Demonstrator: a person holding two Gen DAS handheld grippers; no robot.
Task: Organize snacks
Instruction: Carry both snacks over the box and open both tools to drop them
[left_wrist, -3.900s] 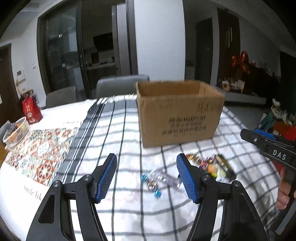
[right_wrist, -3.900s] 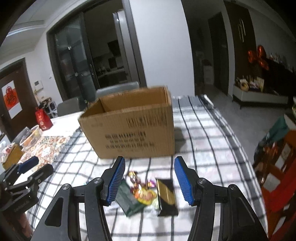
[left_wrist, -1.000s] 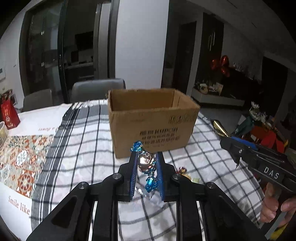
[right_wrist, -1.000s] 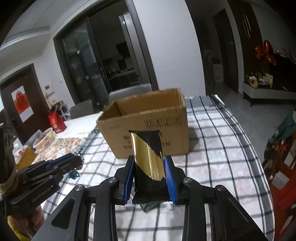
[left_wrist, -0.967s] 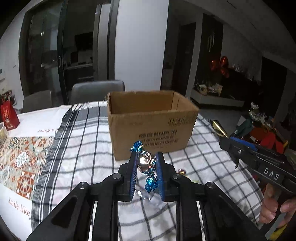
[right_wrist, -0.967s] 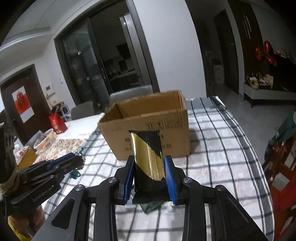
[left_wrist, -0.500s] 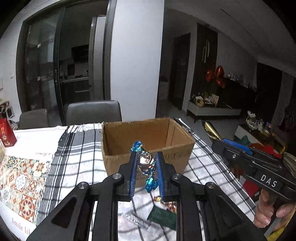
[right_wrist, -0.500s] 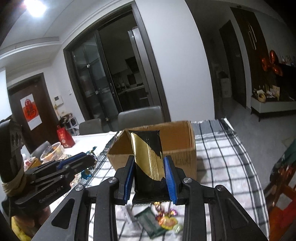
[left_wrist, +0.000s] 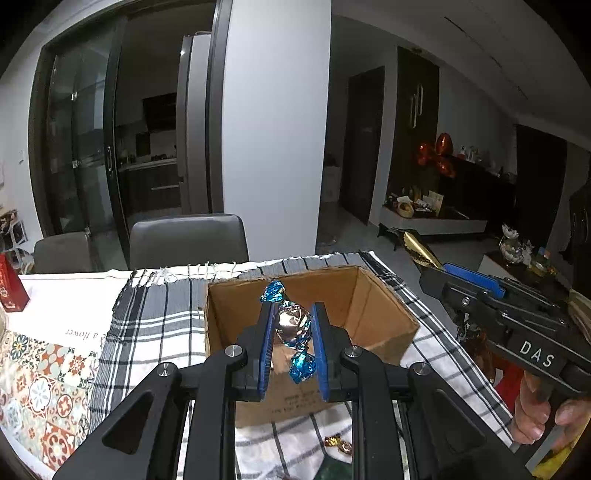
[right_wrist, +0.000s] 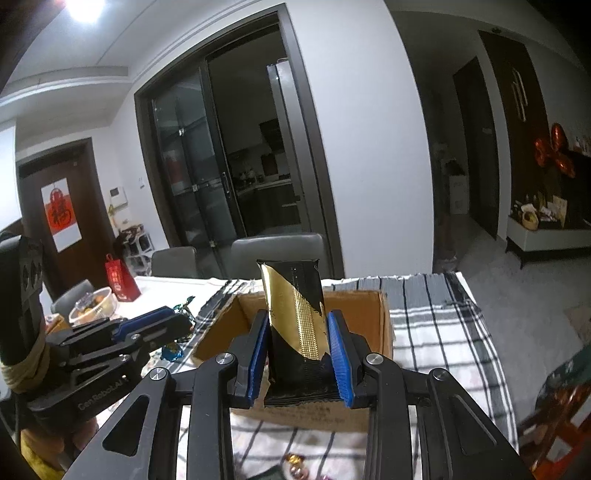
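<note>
Both hands are loaded and lined up on the cardboard box (left_wrist: 310, 332), which sits open-topped on the checked tablecloth (left_wrist: 155, 332), so the step in hand looks like the drop. To do it well, the person would probably want each snack carried clear past the near wall and over the opening before letting go, and the two releases staggered or kept to separate sides, since the grippers sit just beside each other and could bump. Letting go low over the opening should help too; a foil candy is light and could bounce off a rim. The left gripper (left_wrist: 291, 332) is closed down narrow, pinching a blue-and-silver foil candy (left_wrist: 293, 326) across its middle, the twisted ends poking out above and below the pads. The right gripper (right_wrist: 297, 339) stands a bit wider, clamped on the lower part of a black-and-gold snack packet (right_wrist: 295, 317) that stands upright between the blue pads. A few loose wrapped candies (left_wrist: 338, 443) lie on the cloth in front of the box, so there's more to collect.
</note>
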